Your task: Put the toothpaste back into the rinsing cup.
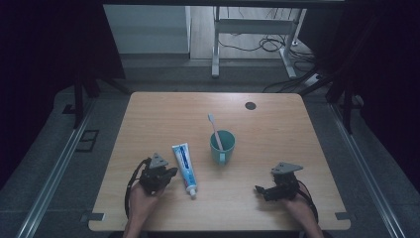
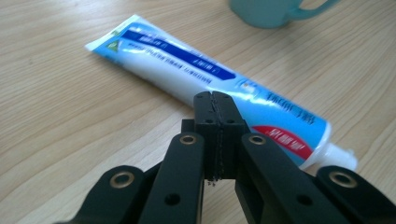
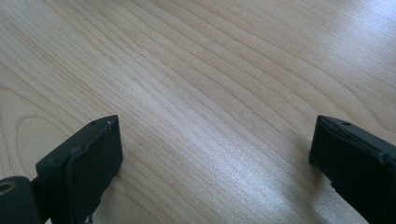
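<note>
The toothpaste tube (image 2: 210, 88) lies just ahead of the left gripper (image 1: 171, 172), its long axis crosswise to the clenched, empty jaws. The right gripper (image 1: 258, 189), spread wide and empty, sits well apart.

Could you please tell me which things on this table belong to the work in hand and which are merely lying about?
In the work:
- toothpaste tube, lying flat just ahead of the shut, empty left gripper

Lying about:
- teal mug
- pink toothbrush standing in the mug
- right gripper, open over bare wooden table
</note>
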A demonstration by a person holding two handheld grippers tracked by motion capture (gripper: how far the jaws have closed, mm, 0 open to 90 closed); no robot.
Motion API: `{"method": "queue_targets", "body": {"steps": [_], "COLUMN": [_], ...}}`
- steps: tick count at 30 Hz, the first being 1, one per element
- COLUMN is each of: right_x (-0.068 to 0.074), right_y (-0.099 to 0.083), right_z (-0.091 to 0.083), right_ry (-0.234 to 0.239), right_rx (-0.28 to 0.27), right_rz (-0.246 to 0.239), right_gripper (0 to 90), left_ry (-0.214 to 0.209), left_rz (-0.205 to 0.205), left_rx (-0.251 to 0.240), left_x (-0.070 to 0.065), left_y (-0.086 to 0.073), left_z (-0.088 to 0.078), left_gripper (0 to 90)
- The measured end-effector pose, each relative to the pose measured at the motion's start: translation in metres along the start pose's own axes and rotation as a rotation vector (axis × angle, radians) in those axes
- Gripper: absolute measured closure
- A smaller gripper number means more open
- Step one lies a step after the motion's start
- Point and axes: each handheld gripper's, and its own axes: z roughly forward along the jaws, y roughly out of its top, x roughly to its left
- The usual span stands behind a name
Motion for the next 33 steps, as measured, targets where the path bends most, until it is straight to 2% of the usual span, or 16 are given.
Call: {"method": "queue_targets", "body": {"steps": [4, 9, 13, 20, 27, 33], "right_x": [0.000, 0.000, 0.000, 0.000, 0.000, 0.000], "right_y": [0.000, 0.000, 0.000, 0.000, 0.000, 0.000], "right_z": [0.000, 0.000, 0.000, 0.000, 0.000, 0.000], "right_ry": [-0.001, -0.002, -0.002, -0.002, -0.002, -0.003], "right_rx": [0.000, 0.000, 0.000, -0.001, 0.000, -0.001], "right_rz": [0.000, 0.002, 0.003, 0.003, 0.003, 0.003], "right_gripper": [2.7, 2.8, 2.9, 2.9, 2.9, 2.9], "left_ry": [-0.022, -0.054, -0.063, -0.077, -0.086, -0.085], "left_rz": [0.018, 0.058, 0.071, 0.091, 0.111, 0.108], "left_rx": [0.004, 0.026, 0.038, 0.062, 0.108, 0.127], "left_x": [-0.006, -0.018, -0.022, -0.029, -0.037, -0.038], "left_y": [0.007, 0.019, 0.023, 0.028, 0.030, 0.028], "left_z": [0.005, 0.018, 0.024, 0.034, 0.047, 0.048], "left_gripper": [89.6, 89.6, 89.6, 89.5, 89.6, 89.6]}}
